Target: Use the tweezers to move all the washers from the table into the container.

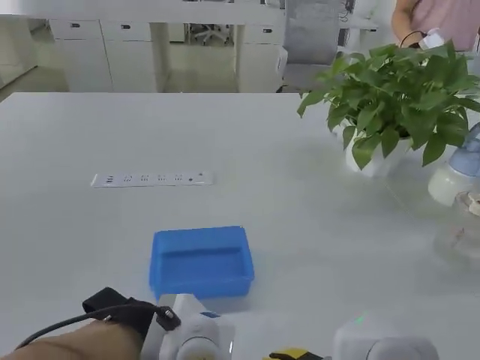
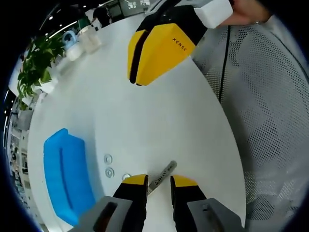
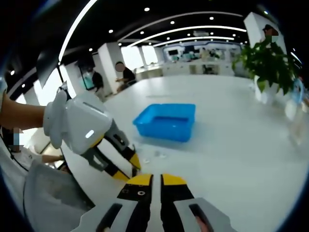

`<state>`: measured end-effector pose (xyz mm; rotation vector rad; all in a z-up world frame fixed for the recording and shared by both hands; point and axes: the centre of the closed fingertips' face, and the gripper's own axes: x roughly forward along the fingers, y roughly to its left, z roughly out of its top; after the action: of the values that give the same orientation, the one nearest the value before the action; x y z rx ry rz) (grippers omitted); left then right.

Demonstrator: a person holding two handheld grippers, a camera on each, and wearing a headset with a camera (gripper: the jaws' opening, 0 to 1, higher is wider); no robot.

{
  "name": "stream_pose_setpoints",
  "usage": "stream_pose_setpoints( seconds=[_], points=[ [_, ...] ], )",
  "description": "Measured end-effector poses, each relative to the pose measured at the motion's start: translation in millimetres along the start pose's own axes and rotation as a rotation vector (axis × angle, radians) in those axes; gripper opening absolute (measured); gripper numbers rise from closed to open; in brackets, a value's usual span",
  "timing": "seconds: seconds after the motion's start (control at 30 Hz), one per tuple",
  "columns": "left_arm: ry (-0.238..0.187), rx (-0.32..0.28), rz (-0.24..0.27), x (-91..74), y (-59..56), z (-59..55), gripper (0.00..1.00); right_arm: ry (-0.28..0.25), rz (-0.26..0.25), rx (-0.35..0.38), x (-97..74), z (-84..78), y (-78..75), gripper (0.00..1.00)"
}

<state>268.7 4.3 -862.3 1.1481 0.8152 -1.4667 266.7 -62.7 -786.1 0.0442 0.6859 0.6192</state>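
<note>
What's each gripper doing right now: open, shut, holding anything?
Left gripper: open, with the tweezers lying between its jaws, not gripped.
Right gripper: shut, nothing in it.

The container (image 1: 201, 261) reads to me as smooth blue plastic, faintly glossy, on a matt white table (image 1: 322, 217). Beside the container, the washers (image 2: 108, 158) and tweezers (image 2: 162, 176) look like dull-shining bare metal. The left gripper (image 2: 159, 181) has matt yellow plastic jaws.
</note>
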Motion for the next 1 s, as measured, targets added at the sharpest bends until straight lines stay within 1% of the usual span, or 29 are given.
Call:
stream_pose_setpoints(
  seconds=[0.1,0.17,0.2,0.23,0.27,0.4,0.47,0.53,0.57,0.63,0.67,0.7,0.73,0.77,0.83,0.87,0.93,0.97,1.0],
  points=[
    [-0.013,-0.013,-0.033,0.8,-3.6,-0.5,0.10,0.000,-0.008,-0.002,-0.2,0.2,-1.8,0.02],
    [-0.019,-0.017,-0.039,1.0,-5.0,-0.9,0.07,0.001,-0.009,0.003,0.2,-0.2,-2.6,0.02],
    [-0.025,-0.035,-0.046,0.9,-6.3,-1.0,0.06,0.003,-0.011,0.005,0.2,-0.6,-3.1,0.01],
    [-0.028,-0.044,-0.048,1.1,-7.1,-1.1,0.04,0.005,-0.013,0.004,0.1,-0.9,-3.4,0.01],
    [-0.032,-0.033,-0.031,1.1,-6.1,-2.0,0.03,0.008,-0.015,0.000,0.2,-1.3,-3.4,0.01],
    [-0.035,-0.016,-0.035,-0.4,-12.1,-3.8,0.03,0.025,-0.028,-0.045,2.4,-3.6,-2.3,0.00],
    [-0.044,-0.020,-0.023,-3.3,-11.5,-3.1,0.02,0.025,-0.023,-0.052,2.0,-3.6,-0.2,0.00],
    [-0.070,-0.040,0.006,-8.9,-8.4,0.1,0.02,0.024,-0.016,-0.056,1.6,-3.2,1.6,0.00],
    [-0.109,-0.069,0.031,-13.0,-5.0,4.4,0.02,0.026,-0.011,-0.059,1.5,-3.5,2.8,0.00],
    [-0.155,-0.121,0.080,-22.7,1.0,8.3,0.01,0.029,-0.006,-0.068,2.7,-3.9,4.0,0.00],
    [-0.174,-0.135,0.101,-26.6,2.9,10.2,0.01,0.032,-0.003,-0.071,3.5,-4.3,4.6,0.00],
    [-0.199,-0.159,0.138,-32.2,5.8,12.3,0.01,0.036,0.001,-0.073,4.2,-5.1,5.8,0.00],
    [-0.219,-0.171,0.158,-36.3,6.7,14.0,0.01,0.036,0.005,-0.077,4.4,-5.2,6.9,0.00],
    [-0.250,-0.198,0.194,-42.4,9.3,16.3,0.01,0.034,0.013,-0.088,4.4,-4.6,9.7,0.00],
    [-0.289,-0.243,0.237,-50.9,11.9,18.4,0.01,0.032,0.030,-0.096,5.0,-4.0,13.7,0.00],
    [-0.316,-0.280,0.259,-56.6,12.7,19.6,0.01,0.037,0.056,-0.099,5.7,-4.9,18.9,0.00],
    [-0.378,-0.328,0.311,-66.3,15.6,23.8,0.01,0.050,0.106,-0.094,6.4,-6.9,29.6,0.01],
    [-0.396,-0.346,0.329,-69.5,15.9,24.8,0.01,0.044,0.115,-0.086,6.4,-5.3,32.7,0.01],
    [-0.402,-0.364,0.350,-73.0,14.8,24.3,0.01,0.023,0.146,-0.063,6.7,0.0,39.5,0.02]
  ],
)
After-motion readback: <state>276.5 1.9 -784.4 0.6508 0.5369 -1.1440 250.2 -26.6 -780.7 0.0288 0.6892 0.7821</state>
